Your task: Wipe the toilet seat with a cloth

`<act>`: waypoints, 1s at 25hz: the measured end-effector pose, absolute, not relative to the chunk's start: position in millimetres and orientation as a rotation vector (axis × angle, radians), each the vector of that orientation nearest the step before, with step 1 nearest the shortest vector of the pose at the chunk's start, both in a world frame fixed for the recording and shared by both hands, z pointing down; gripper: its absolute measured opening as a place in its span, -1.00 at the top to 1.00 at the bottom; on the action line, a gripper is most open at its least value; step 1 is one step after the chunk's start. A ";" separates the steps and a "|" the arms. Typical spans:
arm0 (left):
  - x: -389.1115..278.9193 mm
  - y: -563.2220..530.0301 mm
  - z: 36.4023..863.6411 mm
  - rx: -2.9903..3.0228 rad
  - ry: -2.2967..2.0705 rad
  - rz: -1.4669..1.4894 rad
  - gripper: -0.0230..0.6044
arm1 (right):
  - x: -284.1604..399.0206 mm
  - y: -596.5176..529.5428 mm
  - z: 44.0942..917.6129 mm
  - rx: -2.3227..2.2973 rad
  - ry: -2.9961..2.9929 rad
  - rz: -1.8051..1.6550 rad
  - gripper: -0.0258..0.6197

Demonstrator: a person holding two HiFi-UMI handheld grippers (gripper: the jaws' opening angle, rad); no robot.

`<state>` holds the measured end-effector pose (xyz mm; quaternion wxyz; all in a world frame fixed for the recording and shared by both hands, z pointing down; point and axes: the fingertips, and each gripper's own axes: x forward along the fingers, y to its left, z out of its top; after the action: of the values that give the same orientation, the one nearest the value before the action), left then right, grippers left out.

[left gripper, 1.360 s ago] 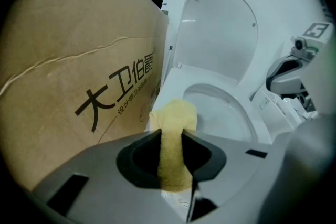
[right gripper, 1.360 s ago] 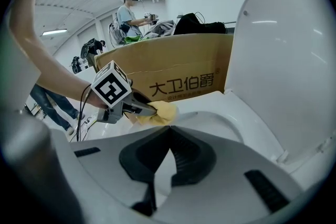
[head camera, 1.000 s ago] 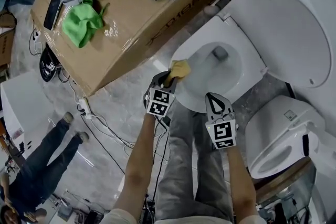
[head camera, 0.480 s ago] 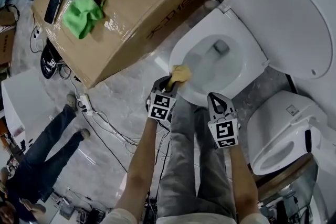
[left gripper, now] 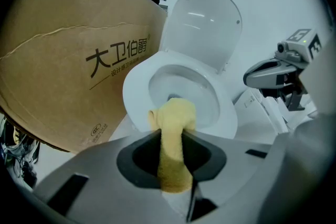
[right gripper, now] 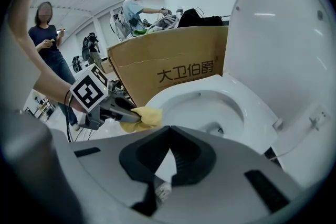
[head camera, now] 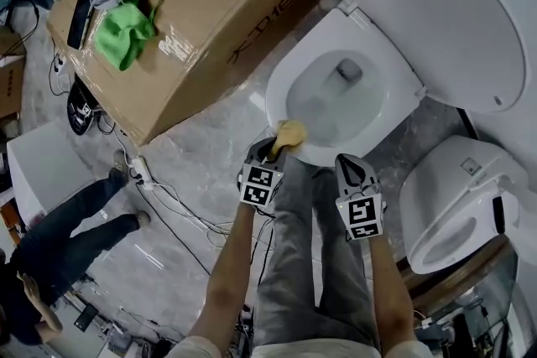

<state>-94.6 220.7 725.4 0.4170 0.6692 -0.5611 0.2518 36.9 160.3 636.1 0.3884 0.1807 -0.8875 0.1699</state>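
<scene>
A white toilet stands with its lid [head camera: 453, 21] up and its seat [head camera: 394, 109] down. My left gripper [head camera: 273, 145] is shut on a yellow cloth [head camera: 291, 133], which sits at the seat's near front rim. In the left gripper view the cloth [left gripper: 173, 128] is pinched between the jaws and bulges out in front of the seat [left gripper: 134, 97]. My right gripper [head camera: 348, 163] hovers just short of the seat's front, shut and empty. In the right gripper view the right gripper [right gripper: 169, 145] has its jaws together, with the left gripper [right gripper: 113, 110] and cloth [right gripper: 143, 118] beside the seat [right gripper: 252, 113].
A big cardboard box [head camera: 210, 38] lies left of the toilet, with a green cloth [head camera: 122, 29] and clothes on top. A second toilet [head camera: 457, 201] stands at the right. Cables [head camera: 168, 197] run over the floor. A person [head camera: 67, 235] stands at the left.
The left gripper with the yellow cloth has slid along the seat's rim from the left side toward the near front edge. The right gripper has stayed shut, close to its place.
</scene>
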 end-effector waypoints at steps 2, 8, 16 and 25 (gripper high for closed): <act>-89.1 227.4 727.8 1.664 -1.393 0.630 0.60 | 42.1 164.2 637.9 0.465 -2.249 0.440 0.90; -76.7 230.6 725.4 1.676 -1.375 0.646 0.60 | 59.0 175.5 642.8 0.488 -2.220 0.474 0.90; -51.9 233.0 725.3 1.728 -1.304 0.702 0.60 | 77.8 177.6 647.5 0.534 -2.197 0.508 0.90; -19.4 228.5 727.8 1.779 -1.225 0.743 0.60 | 98.2 180.4 654.7 0.587 -2.169 0.545 0.90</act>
<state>-19.4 228.5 727.8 0.4156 0.7083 -0.4879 0.2960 98.2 180.4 654.7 0.4032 0.2322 -0.8585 0.2157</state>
